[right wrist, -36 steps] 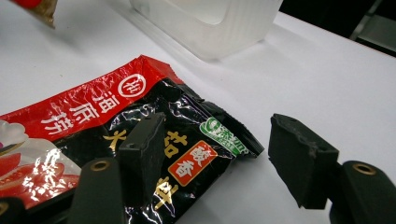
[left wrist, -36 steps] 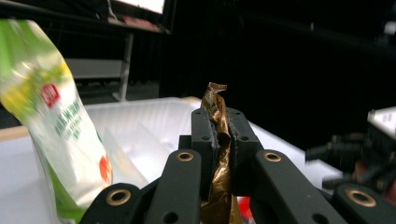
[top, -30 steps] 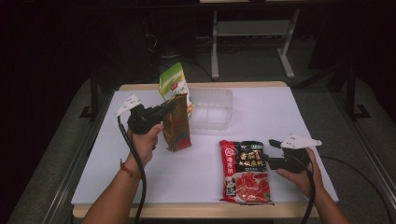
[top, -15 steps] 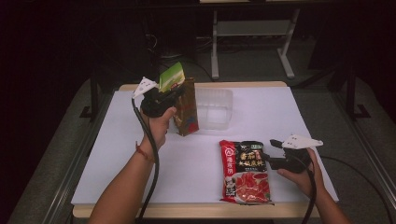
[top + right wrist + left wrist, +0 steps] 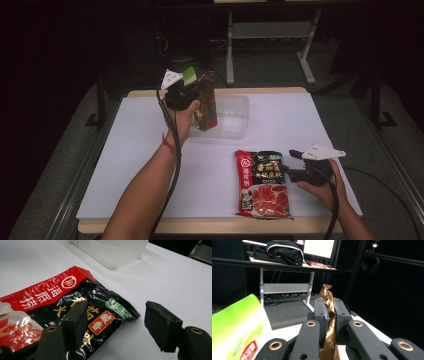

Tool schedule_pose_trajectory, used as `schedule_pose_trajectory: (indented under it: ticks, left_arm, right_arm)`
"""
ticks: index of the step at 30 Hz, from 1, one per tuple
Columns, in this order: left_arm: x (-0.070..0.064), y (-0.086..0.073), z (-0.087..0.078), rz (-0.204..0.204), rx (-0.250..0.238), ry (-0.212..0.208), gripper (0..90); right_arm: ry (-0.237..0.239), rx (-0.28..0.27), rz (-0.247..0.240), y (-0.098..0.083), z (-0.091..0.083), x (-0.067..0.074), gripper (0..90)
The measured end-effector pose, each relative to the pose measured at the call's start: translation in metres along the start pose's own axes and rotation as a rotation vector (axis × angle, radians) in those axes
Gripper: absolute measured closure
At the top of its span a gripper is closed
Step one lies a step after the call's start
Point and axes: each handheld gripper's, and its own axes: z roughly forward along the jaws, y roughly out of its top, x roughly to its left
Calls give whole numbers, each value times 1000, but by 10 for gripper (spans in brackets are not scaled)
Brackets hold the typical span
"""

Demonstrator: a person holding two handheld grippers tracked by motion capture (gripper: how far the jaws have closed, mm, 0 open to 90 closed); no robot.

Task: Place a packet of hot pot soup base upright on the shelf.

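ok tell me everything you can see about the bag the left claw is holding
The tall gold-brown foil bag with a green and white label is pinched at its crinkled top edge between the shut pads of the left claw. It hangs tilted, lifted off the white table, at the near left corner of the clear plastic tub. Whether its bottom touches the tub is unclear.

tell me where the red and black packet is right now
In the high view the red and black packet lies flat at the table's near right, just left of the open right tongs and nearer than the clear tub.
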Motion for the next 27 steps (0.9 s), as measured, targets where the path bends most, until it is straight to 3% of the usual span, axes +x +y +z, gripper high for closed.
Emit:
schedule_pose_trajectory:
  ticks: [4,12,24,27]
  left_arm:
    - [0,-1,11,32,16,26,838]
    - [4,-5,32,23,21,51,838]
    - [2,-17,55,72,5,112,837]
    - [3,-23,59,54,2,108,837]
  right_arm:
    - [0,-2,4,0,-1,0,345]
    - [2,5,3,0,1,3,345]
    - [6,9,-5,0,2,3,345]
    - [9,8,-10,0,2,4,346]
